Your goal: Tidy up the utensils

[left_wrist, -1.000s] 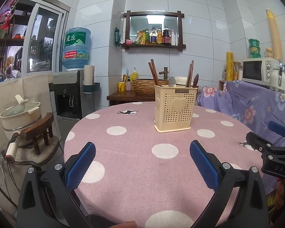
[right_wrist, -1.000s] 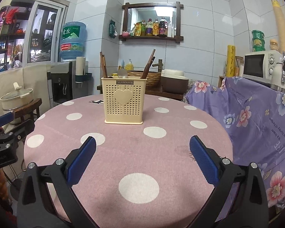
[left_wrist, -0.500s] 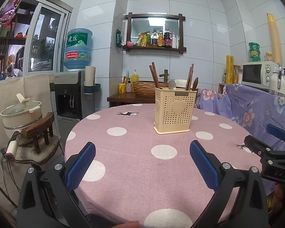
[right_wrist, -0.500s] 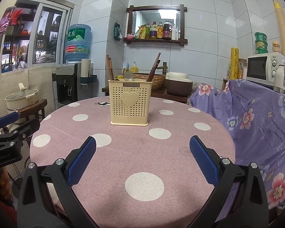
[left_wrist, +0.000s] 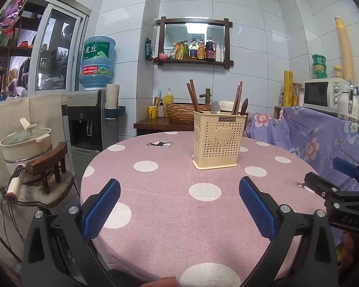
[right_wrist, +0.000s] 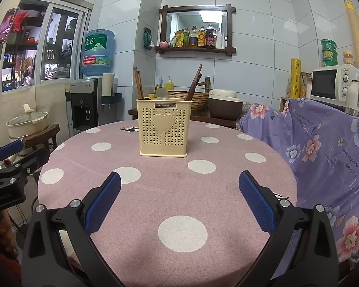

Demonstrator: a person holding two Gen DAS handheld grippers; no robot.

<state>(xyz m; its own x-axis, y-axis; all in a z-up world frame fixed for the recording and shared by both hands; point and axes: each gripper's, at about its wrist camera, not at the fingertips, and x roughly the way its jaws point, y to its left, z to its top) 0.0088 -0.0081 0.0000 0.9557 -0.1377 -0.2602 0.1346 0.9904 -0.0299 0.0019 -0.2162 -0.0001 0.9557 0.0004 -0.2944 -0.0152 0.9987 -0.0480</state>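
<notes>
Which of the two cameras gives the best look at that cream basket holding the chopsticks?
The right wrist view: the utensil holder faces it squarely, near the middle, heart and label plain. The left wrist view shows the same holder off to the right and turned slightly, so one side wall shows too.

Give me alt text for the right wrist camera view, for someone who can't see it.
The open, empty right gripper hangs over a round table in a pink cloth with white dots. Ahead stands a cream perforated utensil holder holding chopsticks and a spoon. The left gripper shows at the left edge.
</notes>
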